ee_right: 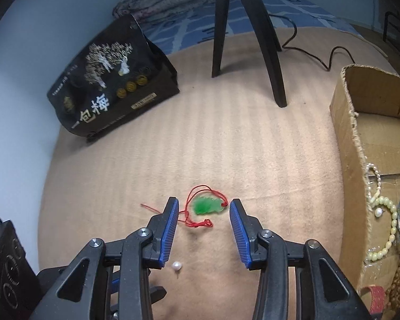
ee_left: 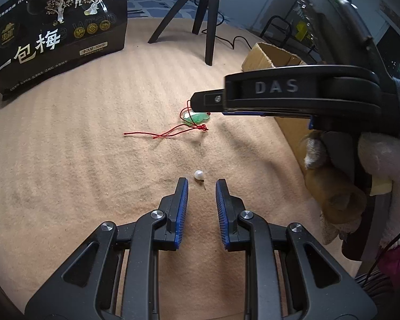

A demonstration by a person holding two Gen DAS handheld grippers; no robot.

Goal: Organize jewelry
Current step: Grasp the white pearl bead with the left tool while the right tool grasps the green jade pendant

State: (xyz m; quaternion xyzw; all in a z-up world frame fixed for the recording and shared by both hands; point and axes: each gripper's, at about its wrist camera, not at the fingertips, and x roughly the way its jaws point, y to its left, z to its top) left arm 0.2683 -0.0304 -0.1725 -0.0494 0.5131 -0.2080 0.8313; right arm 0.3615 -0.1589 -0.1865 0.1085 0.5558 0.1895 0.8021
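Observation:
A green jade pendant (ee_right: pixel 207 206) on a red cord (ee_right: pixel 197 222) lies on the tan blanket. My right gripper (ee_right: pixel 203 204) is open and empty, its tips either side of the pendant. In the left wrist view the right gripper (ee_left: pixel 197 100) hangs over the pendant (ee_left: pixel 199 118) and partly hides it. A white pearl earring (ee_left: pixel 199 174) lies just past my left gripper (ee_left: pixel 201 182), which is open and empty. The pearl earring also shows in the right wrist view (ee_right: pixel 176 266).
A cardboard box (ee_right: pixel 352 144) at the right holds pearl and wooden bead bracelets (ee_right: pixel 386 229). A black snack bag (ee_left: pixel 58 32) stands at the back left. Black tripod legs (ee_right: pixel 272 61) and a cable stand behind. The blanket (ee_left: pixel 80 160) ends near the box.

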